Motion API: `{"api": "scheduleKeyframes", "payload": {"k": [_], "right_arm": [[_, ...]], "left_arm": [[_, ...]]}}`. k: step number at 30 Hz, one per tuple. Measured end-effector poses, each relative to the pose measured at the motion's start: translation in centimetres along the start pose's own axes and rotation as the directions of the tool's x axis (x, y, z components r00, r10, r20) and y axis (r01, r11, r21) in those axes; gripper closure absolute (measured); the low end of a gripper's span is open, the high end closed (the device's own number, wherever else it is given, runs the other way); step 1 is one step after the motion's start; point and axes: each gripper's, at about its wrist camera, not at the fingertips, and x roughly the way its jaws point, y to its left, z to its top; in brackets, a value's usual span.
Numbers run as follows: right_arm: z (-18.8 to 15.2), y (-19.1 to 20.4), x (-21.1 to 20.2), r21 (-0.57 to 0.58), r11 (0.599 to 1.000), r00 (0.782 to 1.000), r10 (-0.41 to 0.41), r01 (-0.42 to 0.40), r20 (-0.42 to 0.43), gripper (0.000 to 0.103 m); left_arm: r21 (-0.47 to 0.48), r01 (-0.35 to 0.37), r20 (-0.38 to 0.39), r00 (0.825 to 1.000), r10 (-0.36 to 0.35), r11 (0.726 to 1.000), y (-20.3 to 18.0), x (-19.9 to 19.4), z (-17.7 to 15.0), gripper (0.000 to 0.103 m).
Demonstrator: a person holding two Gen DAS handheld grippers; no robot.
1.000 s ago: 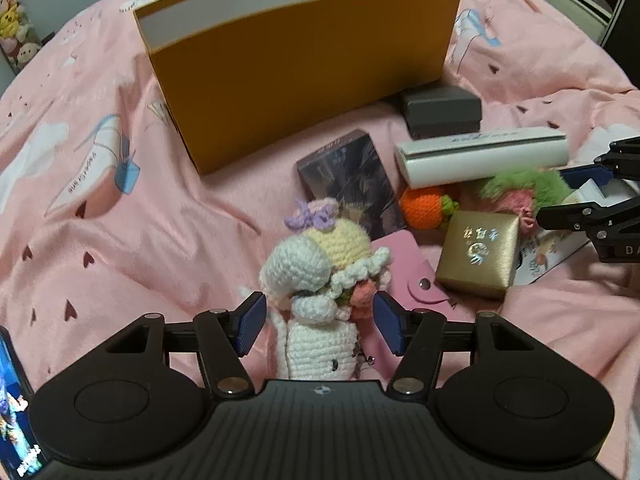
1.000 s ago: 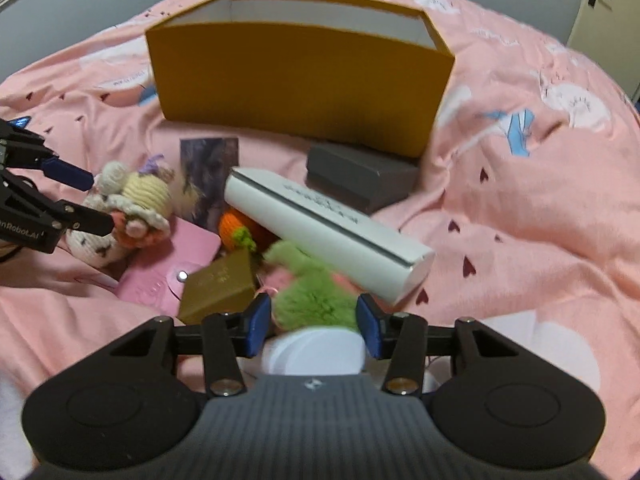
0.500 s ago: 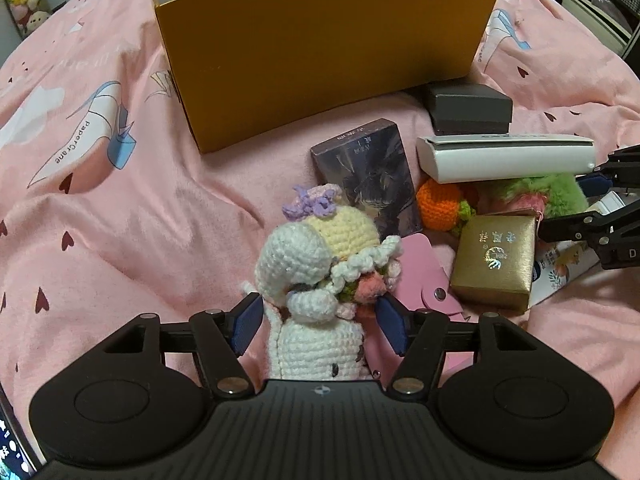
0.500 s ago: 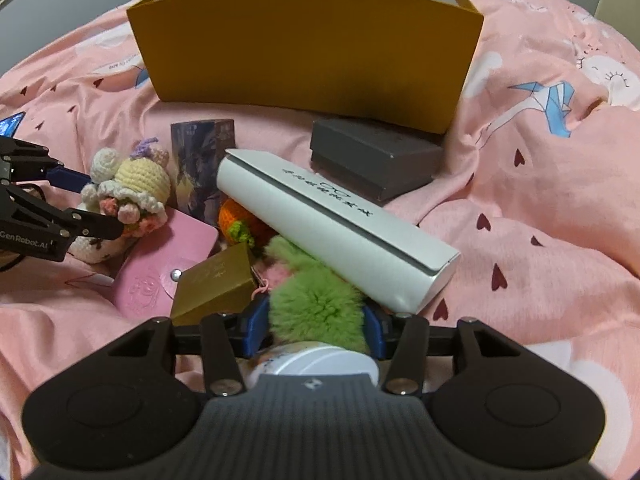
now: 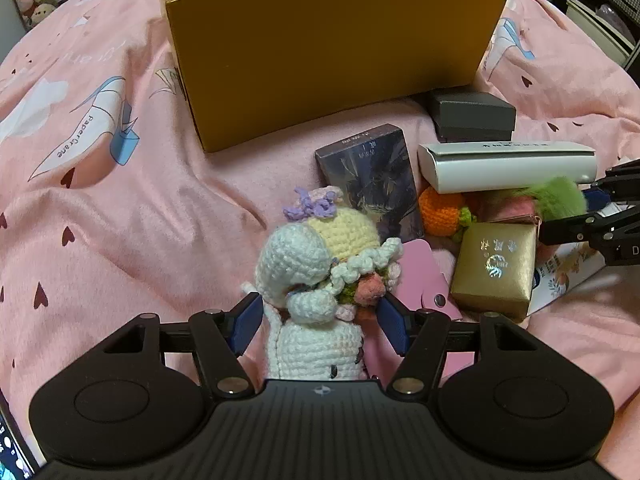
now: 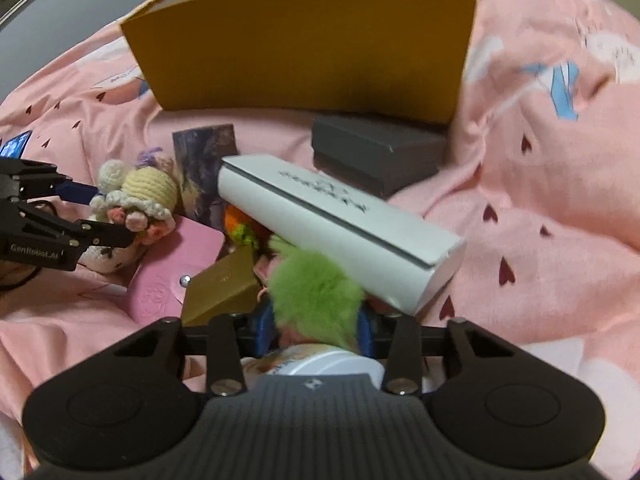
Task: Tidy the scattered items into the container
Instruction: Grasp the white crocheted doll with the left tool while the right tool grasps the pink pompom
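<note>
Fingers first: the left gripper (image 5: 320, 322) has its blue pads on either side of the crochet doll (image 5: 324, 276), touching or very nearly so, but I honestly can't tell if it's properly squeezed yet. The right gripper (image 6: 316, 330) looks clamped onto the fuzzy green toy (image 6: 316, 288), with fur bulging out between the pads.

Both toys sit low in the pile on the pink bedspread (image 5: 120, 208). From the left camera the doll is at about 6 o'clock, right against the gripper body, with the orange box (image 5: 328, 52) up at 12 o'clock, open top facing up. From the right camera the green toy is at 6 o'clock, tucked under the near end of the long white case (image 6: 340, 232), and the box is again at 12.

How I'd do this step:
- Firm up on the doll's body below the head before lifting; crochet squashes, so a loose pinch will probably slip.
- Pull the green toy back toward you and up, not straight up, or it'll likely tip the white case onto the gold box (image 6: 220, 284).
- Lift both clear of the box's front wall before letting go.
</note>
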Motion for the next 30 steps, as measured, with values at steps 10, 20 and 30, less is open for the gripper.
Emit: {"api": "scheduleKeyframes", "payload": {"k": [10,20,30], "right_arm": [[1.0,1.7,-1.5,-0.068,0.997,0.996,0.028,-0.023,0.085,0.099],[3.4,4.9,-4.5,-0.151,0.985,0.972,0.109,-0.078,0.208,0.101],[3.9,6.8,-0.7,-0.174,0.979,0.98,0.129,-0.102,0.151,0.098]], "left_arm": [[-0.001,0.022,0.018,1.0,-0.022,1.0,-0.1,-0.6,-0.2,0.056],[-0.027,0.044,0.051,0.998,-0.042,0.999,0.1,-1.8,-0.2,0.079],[-0.024,0.031,0.052,0.998,-0.03,0.999,0.4,-1.8,-0.3,0.078]]}}
